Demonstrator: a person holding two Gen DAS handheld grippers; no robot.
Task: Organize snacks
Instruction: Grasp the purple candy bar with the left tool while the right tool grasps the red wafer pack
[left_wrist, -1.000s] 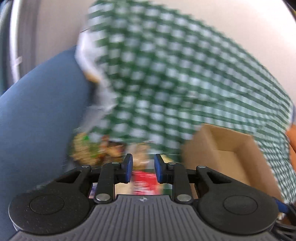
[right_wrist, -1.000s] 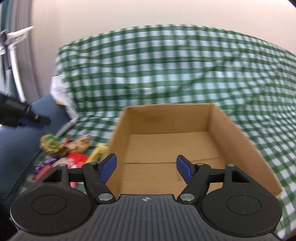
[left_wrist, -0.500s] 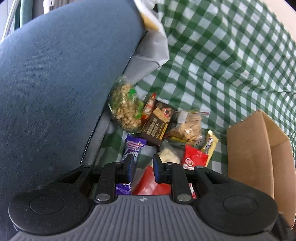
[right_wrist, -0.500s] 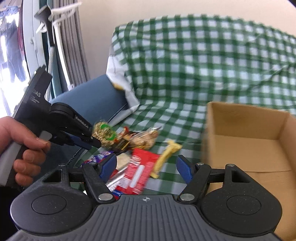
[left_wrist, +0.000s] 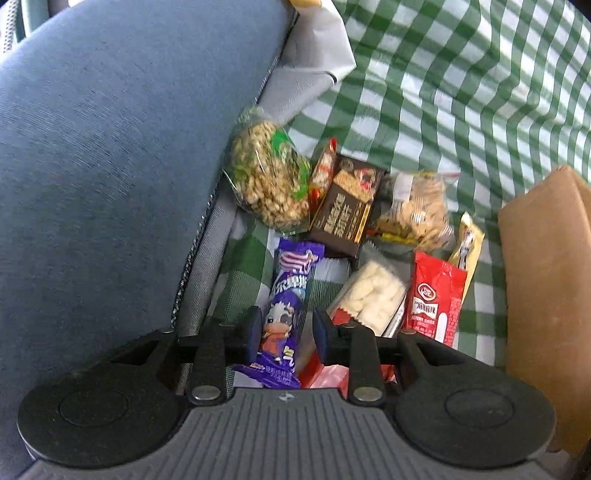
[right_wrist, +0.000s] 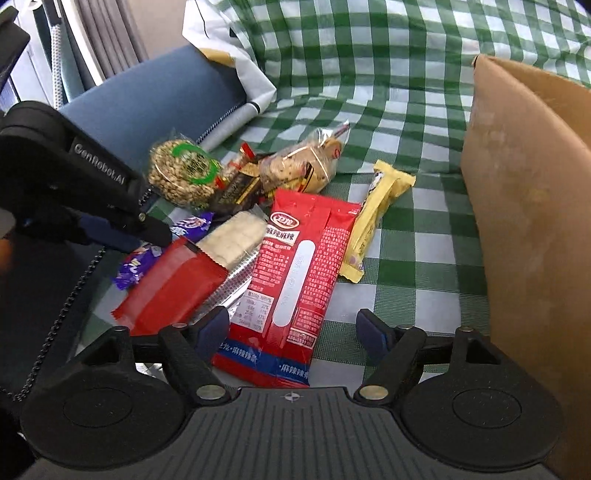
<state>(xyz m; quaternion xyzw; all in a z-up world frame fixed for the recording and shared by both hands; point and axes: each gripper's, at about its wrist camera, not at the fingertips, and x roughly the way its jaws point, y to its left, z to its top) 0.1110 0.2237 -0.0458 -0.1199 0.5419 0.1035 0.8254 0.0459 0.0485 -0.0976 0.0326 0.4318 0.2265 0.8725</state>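
grippers now down over snack pile, swung off cardboard box (right_wrist: 524, 221). left gripper (left_wrist: 282, 334) narrowly parted astride purple wrapper (left_wrist: 286, 314), not clamped. right gripper (right_wrist: 291, 332) wide apart above red packet (right_wrist: 295, 273), gripping nothing. picking about to begin; box beside pile.

A green-checked cloth (right_wrist: 406, 92) carries a heap of snack packets (right_wrist: 295, 258) beside a cardboard box (right_wrist: 524, 221).

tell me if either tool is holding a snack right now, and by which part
Nothing is held. The left tool is open astride the purple cartoon-cow snack wrapper; the right tool is open above the long red packet.
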